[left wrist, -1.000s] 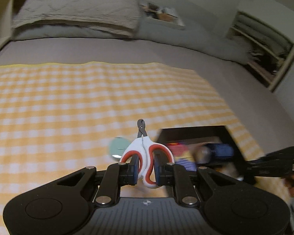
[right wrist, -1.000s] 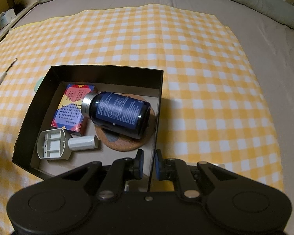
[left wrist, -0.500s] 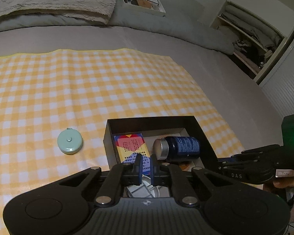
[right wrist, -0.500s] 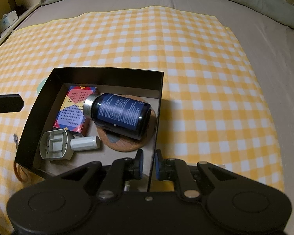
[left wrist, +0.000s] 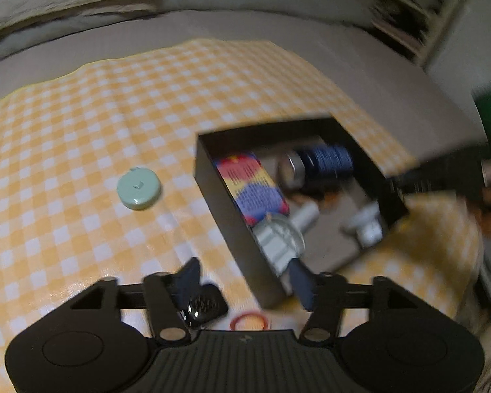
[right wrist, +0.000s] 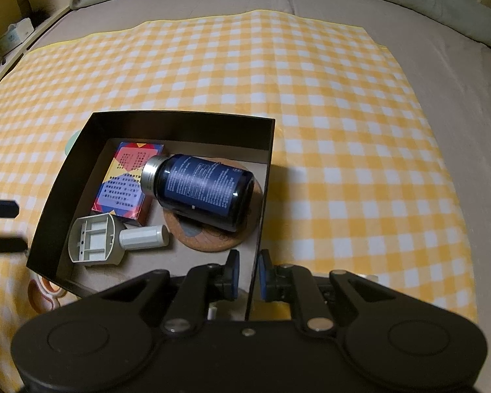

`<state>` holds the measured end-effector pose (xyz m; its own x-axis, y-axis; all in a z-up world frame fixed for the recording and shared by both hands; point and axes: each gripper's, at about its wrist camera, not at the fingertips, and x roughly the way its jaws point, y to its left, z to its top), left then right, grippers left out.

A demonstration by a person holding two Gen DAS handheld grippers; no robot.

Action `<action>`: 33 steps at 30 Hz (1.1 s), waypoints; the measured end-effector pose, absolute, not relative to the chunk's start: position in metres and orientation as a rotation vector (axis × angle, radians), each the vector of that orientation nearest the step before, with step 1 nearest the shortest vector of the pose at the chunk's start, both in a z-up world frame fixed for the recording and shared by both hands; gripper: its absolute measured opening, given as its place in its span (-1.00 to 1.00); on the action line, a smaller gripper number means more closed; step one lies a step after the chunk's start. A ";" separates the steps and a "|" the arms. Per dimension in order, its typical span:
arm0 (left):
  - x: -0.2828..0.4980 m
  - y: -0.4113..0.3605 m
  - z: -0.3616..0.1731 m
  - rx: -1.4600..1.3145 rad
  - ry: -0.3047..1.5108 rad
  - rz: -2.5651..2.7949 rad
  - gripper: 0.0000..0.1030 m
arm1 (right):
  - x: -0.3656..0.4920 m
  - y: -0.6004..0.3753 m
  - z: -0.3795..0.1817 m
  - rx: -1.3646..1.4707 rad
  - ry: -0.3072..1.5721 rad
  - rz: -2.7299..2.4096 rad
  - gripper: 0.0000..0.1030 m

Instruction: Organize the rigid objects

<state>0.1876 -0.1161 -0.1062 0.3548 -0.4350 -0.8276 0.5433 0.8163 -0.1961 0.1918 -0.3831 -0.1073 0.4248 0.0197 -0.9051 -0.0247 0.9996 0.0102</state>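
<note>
The left gripper (left wrist: 245,278) has just been opening, and its jaws now stand well apart with nothing between the pads; one finger hangs over the checked cloth (left wrist: 81,131), the other over the near wall of the black box (left wrist: 232,226). Just below it, on the cloth outside that wall, lie the red loop of a scissors handle (left wrist: 249,321) and a small dark object too blurred to name. Further out to the gripper's left, well clear of the box, sits the round mint-green tape measure (left wrist: 139,189), probably the next thing to fetch; having no long axis, it can be taken from any side. The right gripper (right wrist: 247,275) is clamped on the box's right wall, steadying it, so the left hand is the free and nearer one.
</note>
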 end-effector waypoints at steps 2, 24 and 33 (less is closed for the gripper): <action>0.179 -0.118 -0.110 0.198 1.027 -0.685 0.26 | 0.192 -0.382 -0.108 -0.008 1.133 0.028 -0.75; 0.150 -0.105 -0.155 0.254 1.273 -0.901 -0.56 | 0.192 -0.382 -0.110 -0.010 1.145 0.036 -0.73; 0.158 -0.051 -0.145 0.134 1.282 -0.742 -0.17 | 0.192 -0.381 -0.111 -0.018 1.154 0.037 -0.72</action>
<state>0.1585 -0.0509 -0.1448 0.0907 -0.4259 -0.9002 0.5681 0.7645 -0.3045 0.1918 -0.3812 -0.1114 0.4045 0.0205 -0.9143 -0.0386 0.9992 0.0053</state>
